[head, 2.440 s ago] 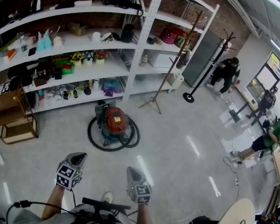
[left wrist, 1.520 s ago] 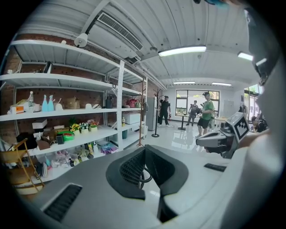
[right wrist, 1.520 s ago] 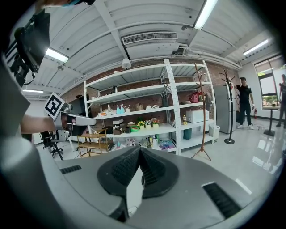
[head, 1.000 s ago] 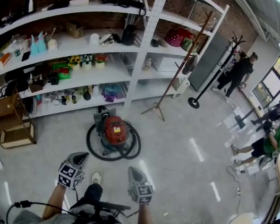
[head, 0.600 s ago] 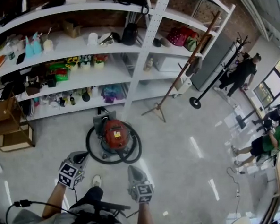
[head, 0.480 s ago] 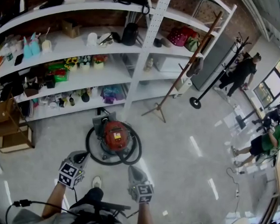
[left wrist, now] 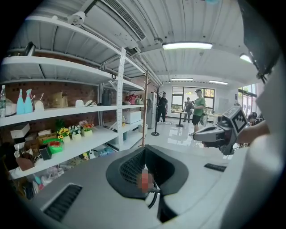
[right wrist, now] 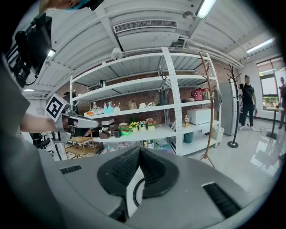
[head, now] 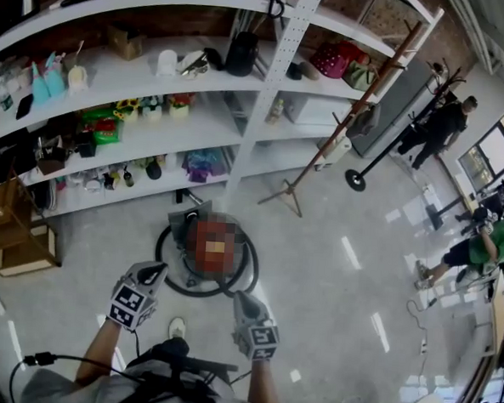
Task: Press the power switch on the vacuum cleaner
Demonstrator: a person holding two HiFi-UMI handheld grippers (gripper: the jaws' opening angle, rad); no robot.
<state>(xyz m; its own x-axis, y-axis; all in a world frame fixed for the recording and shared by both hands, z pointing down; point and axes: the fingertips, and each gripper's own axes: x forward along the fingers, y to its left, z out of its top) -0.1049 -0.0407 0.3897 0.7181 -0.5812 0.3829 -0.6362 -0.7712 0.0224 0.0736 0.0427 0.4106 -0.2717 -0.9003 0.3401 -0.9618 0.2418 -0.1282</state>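
Two claws, left gripper (head: 153,271) and right gripper (head: 240,298), had jaws pressed together, empty. Only head view showed vacuum cleaner (head: 185,224) whole, on floor just far of both tips, untouched. Gripper views caught only slivers of it below the pads.

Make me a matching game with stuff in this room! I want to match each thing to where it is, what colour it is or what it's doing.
Things:
1. vacuum cleaner
2. spray bottles
3. wooden coat stand
4. right gripper

Matches:
A. light blue, up on the shelves
B. jaws together, holding nothing
C. on the floor, ringed by a black hose
D. standing on the floor by the right end of the shelves

Right pairs: 1-C, 2-A, 3-D, 4-B.
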